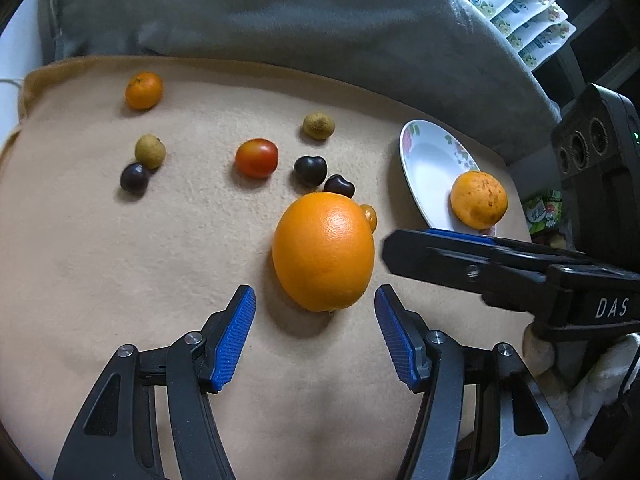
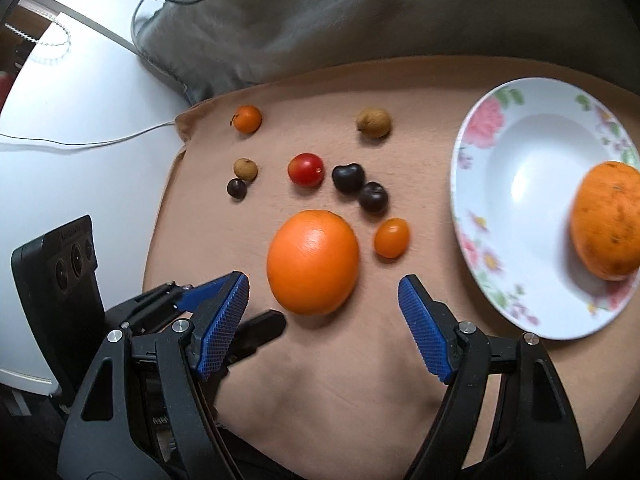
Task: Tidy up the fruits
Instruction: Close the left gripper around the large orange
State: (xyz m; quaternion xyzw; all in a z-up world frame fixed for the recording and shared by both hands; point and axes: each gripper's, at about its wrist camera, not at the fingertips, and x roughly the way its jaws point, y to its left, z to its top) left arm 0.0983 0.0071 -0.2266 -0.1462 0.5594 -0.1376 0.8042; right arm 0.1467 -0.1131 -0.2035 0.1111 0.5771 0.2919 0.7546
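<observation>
A large orange [image 1: 323, 251] [image 2: 313, 262] lies on the tan cloth [image 1: 120, 264] just ahead of both grippers. My left gripper [image 1: 315, 330] is open and empty, its jaws just short of the orange. My right gripper [image 2: 323, 326] is open and empty, also just short of it; it shows from the side in the left wrist view [image 1: 404, 248]. A speckled orange [image 1: 479, 199] [image 2: 608, 220] sits on the flowered white plate [image 1: 424, 164] [image 2: 516, 184] at the right.
Small fruits lie on the cloth beyond: a red tomato [image 2: 305, 169], dark cherries [image 2: 347, 178], longans [image 2: 373, 123], a mandarin [image 2: 247, 118] and an orange cherry tomato [image 2: 391, 237]. A grey pillow [image 1: 280, 12] lies behind. A white table [image 2: 72, 184] lies left.
</observation>
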